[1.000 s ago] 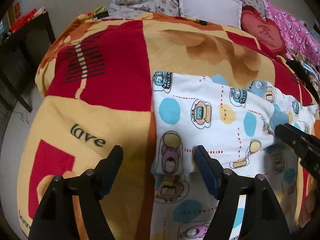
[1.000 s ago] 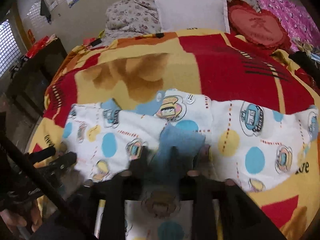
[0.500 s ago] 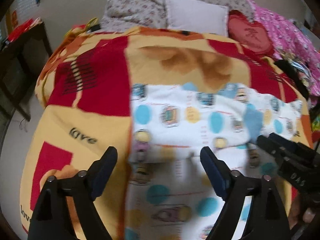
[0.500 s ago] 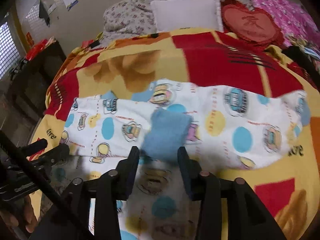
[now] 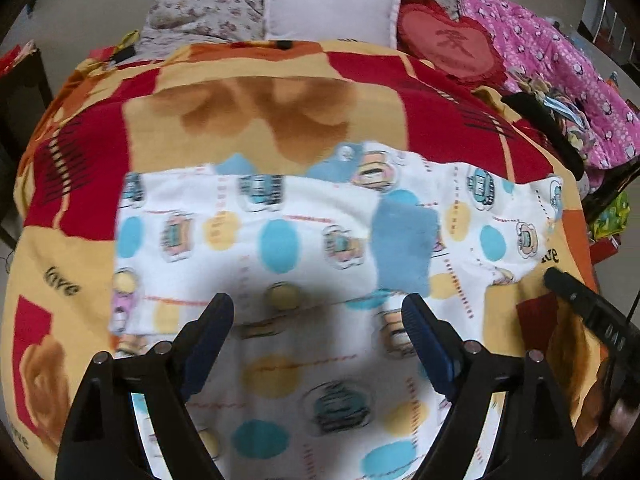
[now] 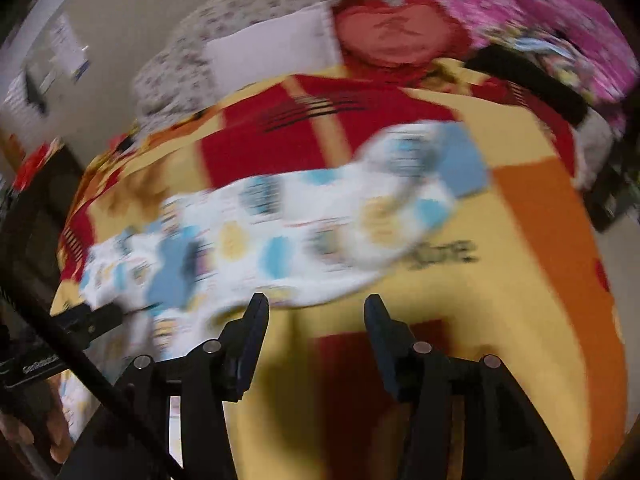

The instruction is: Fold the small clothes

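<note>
One garment (image 5: pixel 304 240), white with cartoon prints and blue and yellow dots, lies spread flat on the blanket (image 5: pixel 248 120) of the bed; a single blue patch (image 5: pixel 404 248) shows on it, ahead of the left claw (image 5: pixel 318 314) and a little to its right. That claw points steeply down over the near part of the garment, its two fingers wide apart with only cloth below them and nothing gripped. The right claw (image 6: pixel 316 314) also tilts steeply down, but over bare yellow and red blanket, with the garment's near edge just ahead of its left finger and the rest stretching away ahead and to its left; its view is smeared by motion. Its two fingers are parting, and nothing sits between them. In the left wrist view the right claw's black tip shows at the far right, beside the garment's right end. In the right wrist view the left claw's black tip sits low at the left edge, over the garment's other end, and part of a hand (image 6: pixel 24 436) shows below it, though too blurred to read its grip. Beyond both claws, at the head of the bed, there are one white pillow (image 5: pixel 332 10), one red heart cushion (image 5: pixel 452 44), one floral quilt (image 5: pixel 200 4) and one pink quilt (image 5: pixel 560 76).
</note>
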{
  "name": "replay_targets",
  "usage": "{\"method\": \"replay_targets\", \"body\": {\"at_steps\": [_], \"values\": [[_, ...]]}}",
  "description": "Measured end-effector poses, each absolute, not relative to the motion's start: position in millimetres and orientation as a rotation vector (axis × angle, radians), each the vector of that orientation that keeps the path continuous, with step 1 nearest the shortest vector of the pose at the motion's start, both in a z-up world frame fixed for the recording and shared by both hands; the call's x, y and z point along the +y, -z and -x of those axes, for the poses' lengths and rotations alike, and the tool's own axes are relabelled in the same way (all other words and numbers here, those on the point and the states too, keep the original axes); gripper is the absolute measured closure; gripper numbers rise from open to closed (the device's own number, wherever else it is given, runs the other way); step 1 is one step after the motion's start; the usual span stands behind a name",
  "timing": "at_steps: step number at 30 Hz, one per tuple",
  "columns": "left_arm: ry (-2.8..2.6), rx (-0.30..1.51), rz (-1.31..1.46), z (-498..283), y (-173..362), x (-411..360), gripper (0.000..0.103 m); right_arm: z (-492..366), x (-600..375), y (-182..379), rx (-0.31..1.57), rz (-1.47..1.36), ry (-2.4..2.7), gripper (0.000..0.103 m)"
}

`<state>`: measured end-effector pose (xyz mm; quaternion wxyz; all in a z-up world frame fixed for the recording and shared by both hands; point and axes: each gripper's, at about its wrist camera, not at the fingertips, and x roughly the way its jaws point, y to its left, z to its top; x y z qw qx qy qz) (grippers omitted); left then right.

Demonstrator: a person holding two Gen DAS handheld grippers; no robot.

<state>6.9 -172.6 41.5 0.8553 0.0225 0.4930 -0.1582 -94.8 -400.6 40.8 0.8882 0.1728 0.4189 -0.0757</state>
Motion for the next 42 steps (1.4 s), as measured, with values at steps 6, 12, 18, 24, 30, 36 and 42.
{"method": "replay_targets", "body": {"at_steps": [6, 12, 18, 24, 30, 36, 42], "values": [[0.354, 1.067, -0.057, -17, -31, -198, 0.018, 99, -480, -35, 0.826, -0.522, 0.283, 0.049], [0.356, 1.074, -0.084, -22, -24, -212, 0.018, 81, -511, -27, 0.821, -0.608, 0.271, 0.049], [0.362, 1.084, -0.048, -24, -25, -206, 0.018, 55, -521, -20, 0.791, -0.677, 0.248, 0.051], [0.375, 1.091, -0.024, -22, -29, -198, 0.018, 48, -518, -15, 0.776, -0.678, 0.228, 0.095], [0.359, 1.05, 0.045, -16, -49, -161, 0.018, 108, -515, -69, 0.598, -0.667, 0.199, 0.096], [0.327, 1.005, 0.1, -13, -69, -119, 0.018, 133, -461, -137, 0.5, -0.524, 0.079, 0.096], [0.254, 0.95, 0.164, -13, -88, -68, 0.018, 106, -362, -176, 0.498, -0.35, -0.147, 0.096]]}}
